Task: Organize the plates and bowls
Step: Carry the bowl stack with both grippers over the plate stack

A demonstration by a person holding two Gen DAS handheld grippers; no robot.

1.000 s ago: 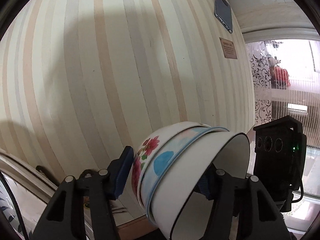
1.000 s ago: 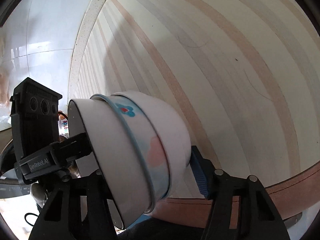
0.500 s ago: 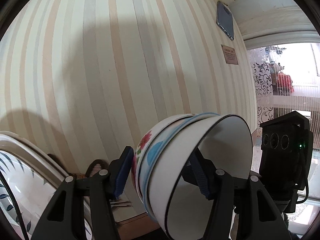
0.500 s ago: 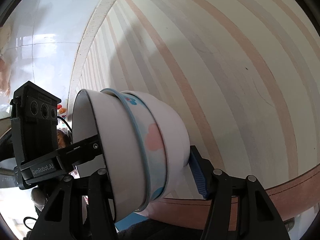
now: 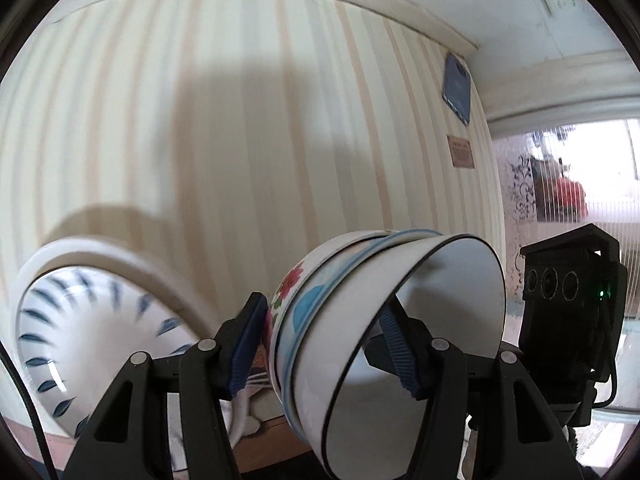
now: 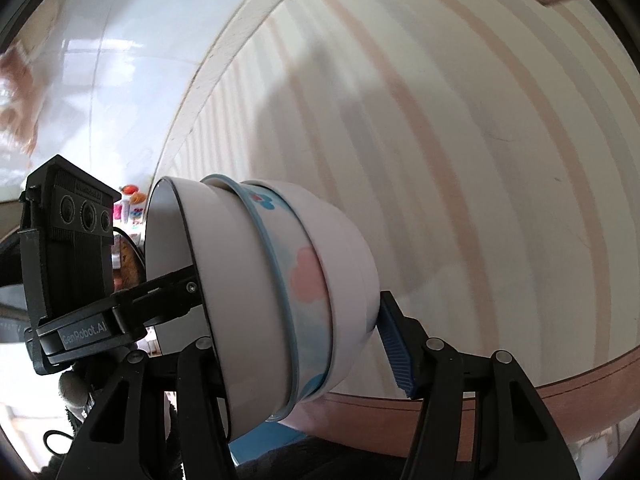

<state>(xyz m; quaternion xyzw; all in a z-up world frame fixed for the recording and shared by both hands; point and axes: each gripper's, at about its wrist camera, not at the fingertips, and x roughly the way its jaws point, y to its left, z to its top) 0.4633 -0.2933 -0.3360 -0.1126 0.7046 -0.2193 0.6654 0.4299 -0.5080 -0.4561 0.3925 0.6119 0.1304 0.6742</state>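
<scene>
The left gripper's (image 5: 324, 344) fingers pinch the wall of a nested stack of bowls (image 5: 384, 320), one blue pad against the flowered outside, the other inside the innermost white bowl. The right gripper (image 6: 292, 344) is closed on the same stack (image 6: 280, 292) from the opposite side: its right pad presses the outer bowl's base wall, while its left finger is hidden behind the rim, so that contact cannot be confirmed. The stack of three hangs in the air on its side, mouth toward the left gripper's side. Just beyond the left fingers, a large white plate with blue leaf strokes (image 5: 92, 320) stands tilted against the striped wall (image 5: 240, 120); farther right is a patterned glass door (image 5: 560, 200). The bowls look glazed, rigid and breakable, fairly heavy together, and loosely nested, so they could slide apart when tipped. A hold across rim and base, squeezing the nest together, seems safest.
</scene>
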